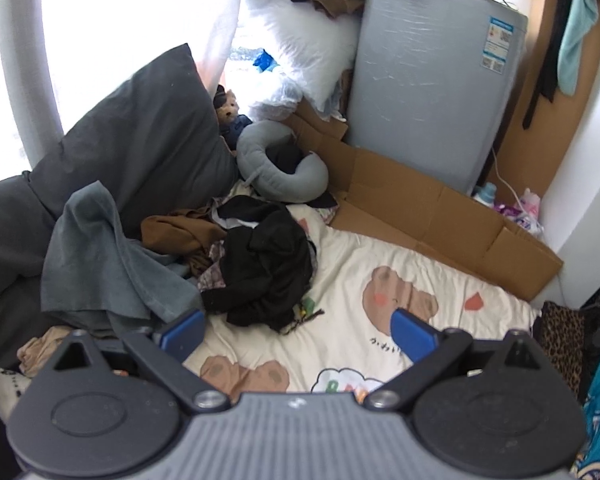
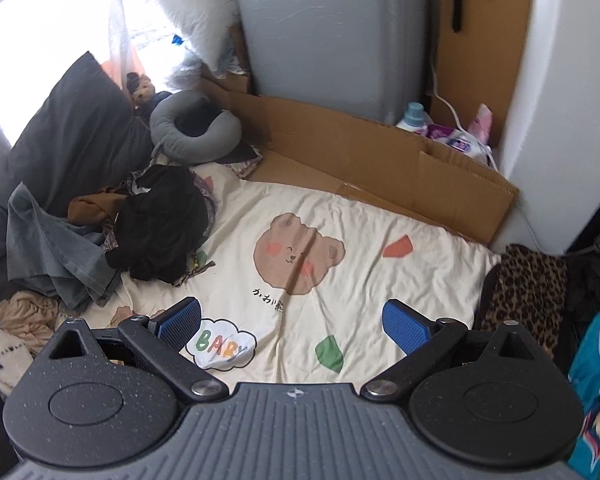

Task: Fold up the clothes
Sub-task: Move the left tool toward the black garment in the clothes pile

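Observation:
A heap of clothes lies at the left of a cream bear-print bedsheet (image 1: pixel 380 264) (image 2: pixel 340 216). On top is a crumpled black garment (image 1: pixel 266 264) (image 2: pixel 162 226), with a brown garment (image 1: pixel 180 232) (image 2: pixel 90 206) behind it and a grey-blue garment (image 1: pixel 108 256) (image 2: pixel 48 252) to its left. My left gripper (image 1: pixel 298 334) hovers open just in front of the black garment, holding nothing. Over the bare sheet, to the right of the heap, my right gripper (image 2: pixel 292 326) is open and empty too.
Dark grey pillows (image 1: pixel 140 128) (image 2: pixel 64 128) and a grey neck pillow (image 1: pixel 280 164) (image 2: pixel 194 128) sit behind the heap. Flat cardboard (image 1: pixel 432 208) (image 2: pixel 380 160) and a grey appliance (image 1: pixel 432 80) (image 2: pixel 328 32) bound the bed's far side. Leopard-print fabric (image 2: pixel 520 292) and a beige garment (image 2: pixel 28 314) lie at the edges.

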### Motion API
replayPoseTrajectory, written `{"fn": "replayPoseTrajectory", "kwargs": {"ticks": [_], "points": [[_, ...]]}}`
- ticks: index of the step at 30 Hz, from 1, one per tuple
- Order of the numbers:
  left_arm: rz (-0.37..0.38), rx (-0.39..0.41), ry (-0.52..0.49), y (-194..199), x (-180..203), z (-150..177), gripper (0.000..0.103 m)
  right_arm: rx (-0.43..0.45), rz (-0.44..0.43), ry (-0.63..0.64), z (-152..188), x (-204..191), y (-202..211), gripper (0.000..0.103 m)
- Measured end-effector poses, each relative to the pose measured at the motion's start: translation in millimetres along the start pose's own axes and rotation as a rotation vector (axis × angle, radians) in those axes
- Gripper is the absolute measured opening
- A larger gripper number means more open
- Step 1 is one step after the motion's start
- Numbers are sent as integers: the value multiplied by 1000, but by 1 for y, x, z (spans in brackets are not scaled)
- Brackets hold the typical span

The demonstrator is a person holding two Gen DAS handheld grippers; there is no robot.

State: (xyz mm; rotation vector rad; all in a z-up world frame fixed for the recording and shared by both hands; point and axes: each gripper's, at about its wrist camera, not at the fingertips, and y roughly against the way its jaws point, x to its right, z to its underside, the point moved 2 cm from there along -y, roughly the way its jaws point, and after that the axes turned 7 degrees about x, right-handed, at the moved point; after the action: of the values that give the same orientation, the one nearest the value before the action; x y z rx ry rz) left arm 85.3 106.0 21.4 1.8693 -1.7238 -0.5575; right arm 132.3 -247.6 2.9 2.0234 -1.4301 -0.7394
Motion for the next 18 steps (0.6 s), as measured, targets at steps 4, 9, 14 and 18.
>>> {"fn": "replayPoseTrajectory", "kwargs": {"ticks": [4,9,14,18], "points": [[-12,5,-15,-22,-4,-1,93,3,-39,7,-8,-1,-24,100],[-17,17,3,-49,-10,-5,88,17,-74,24,-15,-2,-54,100],[-31,33,16,-76,-14,-9,85,30,-77,44,-20,-1,-84,100],[-36,33,24,-98,-15,-10,80,28,-88,45,-20,3,-108,100]]}}
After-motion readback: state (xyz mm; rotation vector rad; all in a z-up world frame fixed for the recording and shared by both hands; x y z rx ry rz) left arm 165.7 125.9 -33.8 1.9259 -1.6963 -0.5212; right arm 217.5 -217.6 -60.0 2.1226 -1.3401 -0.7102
